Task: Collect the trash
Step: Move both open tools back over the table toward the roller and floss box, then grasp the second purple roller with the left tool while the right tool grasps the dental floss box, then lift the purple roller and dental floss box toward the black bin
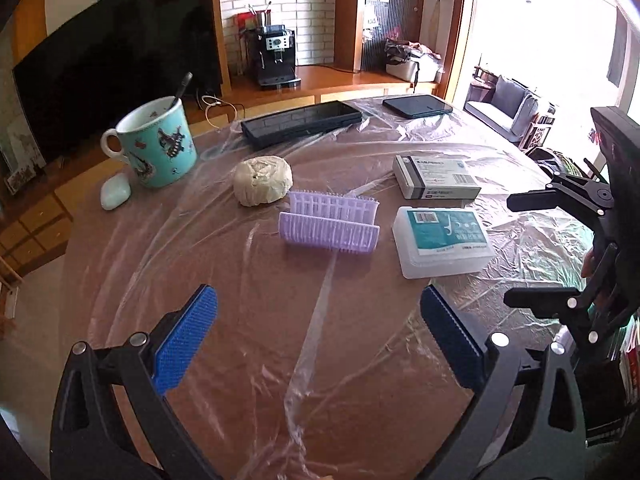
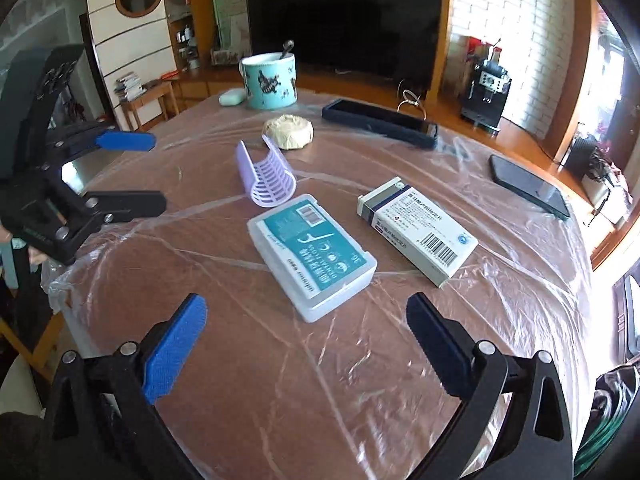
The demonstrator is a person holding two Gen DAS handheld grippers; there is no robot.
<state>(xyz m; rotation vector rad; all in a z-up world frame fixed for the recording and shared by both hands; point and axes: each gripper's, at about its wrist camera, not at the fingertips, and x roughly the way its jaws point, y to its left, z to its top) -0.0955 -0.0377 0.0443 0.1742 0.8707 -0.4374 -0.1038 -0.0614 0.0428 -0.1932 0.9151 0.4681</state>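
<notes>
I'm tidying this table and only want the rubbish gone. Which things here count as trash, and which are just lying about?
Likely trash:
- crumpled paper wad
- perhaps the plastic sheet over the table

Just lying about:
- turquoise mug with a spoon in it
- pale green case
- lilac hair roller
- floss pick box
- medicine carton
- two dark phones

A home living room. Behind the round plastic-covered table [image 1: 360, 360] stands a large black flat television [image 2: 340, 20]. Right of it, a black coffee machine [image 2: 484, 92] sits against white brick.
</notes>
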